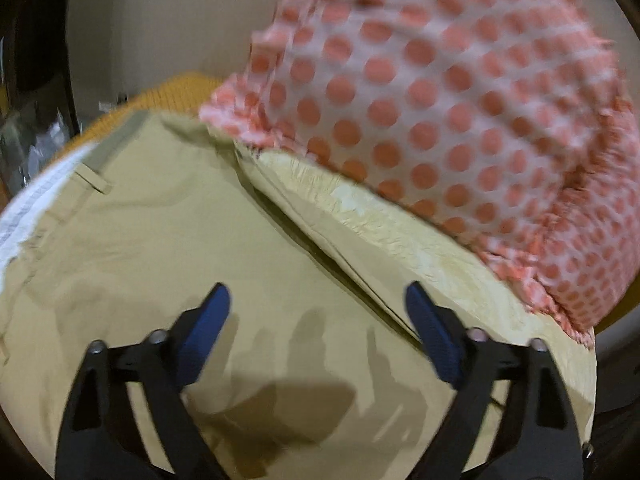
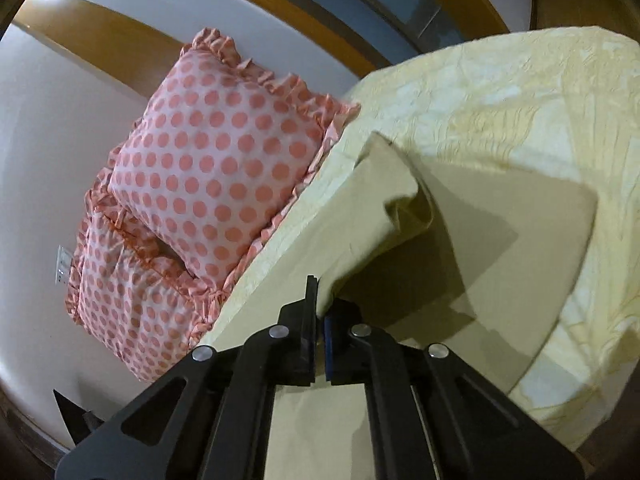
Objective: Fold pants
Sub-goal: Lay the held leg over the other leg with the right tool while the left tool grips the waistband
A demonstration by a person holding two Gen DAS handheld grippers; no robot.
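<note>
Hovering over the pants [image 1: 168, 216] near the waistband, the left gripper [image 1: 318, 300] is spread wide and grips nothing; the picture is blurred, so I can't tell whether it touches the cloth. The pants lie on the yellow bed [image 2: 500, 92], beside the dotted pillows [image 2: 208, 152]. The right gripper [image 2: 320, 312] pinches a lifted edge of cloth. It should carry that edge across evenly while the left pins the fold line.

Two pink polka-dot pillows [image 2: 208, 168] lie stacked on a pale yellow bedsheet [image 2: 500, 92] against a wooden headboard [image 2: 100, 46].
</note>
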